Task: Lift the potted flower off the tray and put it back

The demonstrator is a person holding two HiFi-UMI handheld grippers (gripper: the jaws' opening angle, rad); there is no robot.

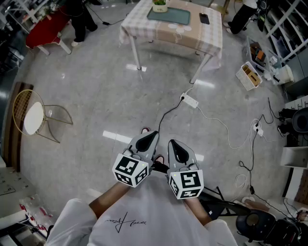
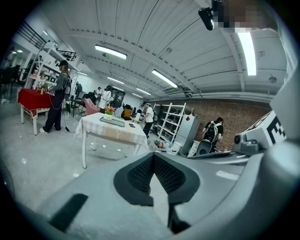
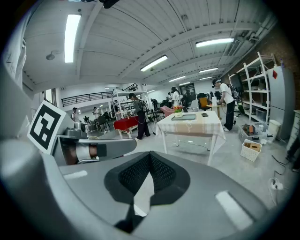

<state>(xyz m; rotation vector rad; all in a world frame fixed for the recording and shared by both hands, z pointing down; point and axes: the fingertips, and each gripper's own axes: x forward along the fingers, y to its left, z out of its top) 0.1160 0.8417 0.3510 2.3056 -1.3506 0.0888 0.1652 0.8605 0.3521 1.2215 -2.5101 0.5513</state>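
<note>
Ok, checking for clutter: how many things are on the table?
3: the potted flower at the tray's far left corner, the tray itself mid-table, and a phone to its right. Smaller things may go unseen.

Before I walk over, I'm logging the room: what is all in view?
table: one, checked cream cloth, far side
tray: one, dark green, on the table
potted flower: one, white pot, at the tray's left end
phone: one, black, on the table right of the tray
power strip: one, white, floor before the table
wire chair: one, gold with white seat, left
crate: one, white, floor right of the table
left gripper: one, grey, shut and empty, bottom centre
right gripper: one, grey, shut and empty, beside it
</note>
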